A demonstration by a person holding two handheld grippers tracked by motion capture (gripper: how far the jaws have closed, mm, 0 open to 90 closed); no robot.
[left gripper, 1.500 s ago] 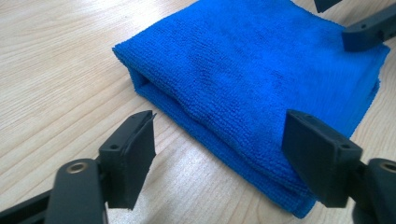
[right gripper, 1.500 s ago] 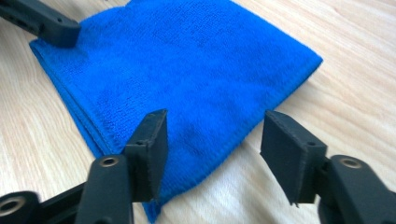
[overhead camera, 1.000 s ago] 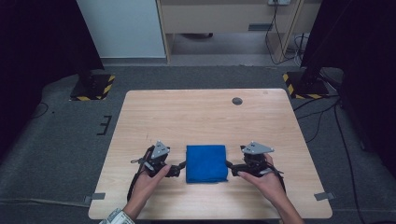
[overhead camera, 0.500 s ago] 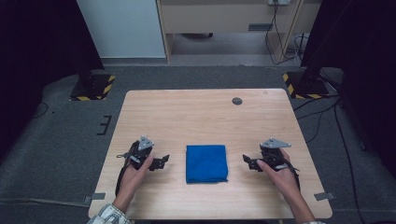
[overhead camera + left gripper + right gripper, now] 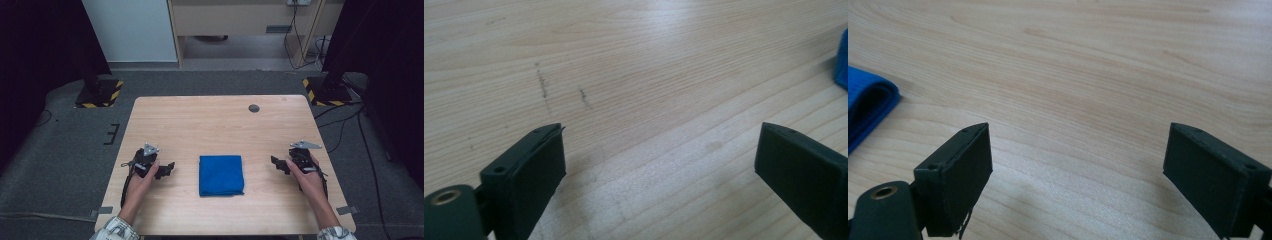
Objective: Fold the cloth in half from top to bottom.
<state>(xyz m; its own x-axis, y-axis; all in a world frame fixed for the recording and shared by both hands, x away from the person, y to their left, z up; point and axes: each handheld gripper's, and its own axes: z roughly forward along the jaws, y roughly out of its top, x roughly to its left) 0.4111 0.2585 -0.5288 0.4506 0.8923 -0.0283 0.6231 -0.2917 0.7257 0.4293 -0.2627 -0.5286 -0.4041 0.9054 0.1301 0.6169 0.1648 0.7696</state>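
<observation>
Blue cloth [image 5: 221,174] is lying folded into a neat square near the front middle of the wooden table [image 5: 210,120]; it is sitting flat and tidy, so the folding job is looking finished. One cloth is lying there, and two grippers are resting beside it, one on each side. One left gripper [image 5: 169,169] is sitting on the table to the left of the cloth, apart from it, with a hand [image 5: 141,176] wrapped around it; its fingers [image 5: 531,170] are standing wide apart and holding nothing, with bare wood showing between them. One right gripper [image 5: 276,164] is sitting to the right of the cloth, also apart from it; its fingers [image 5: 960,170] are spread wide too, and nothing is sitting between them. Both are pointing in toward the cloth, likely because the person is letting go and giving the cloth room. One small dark round spot [image 5: 254,108] is showing near the far edge of the table.
</observation>
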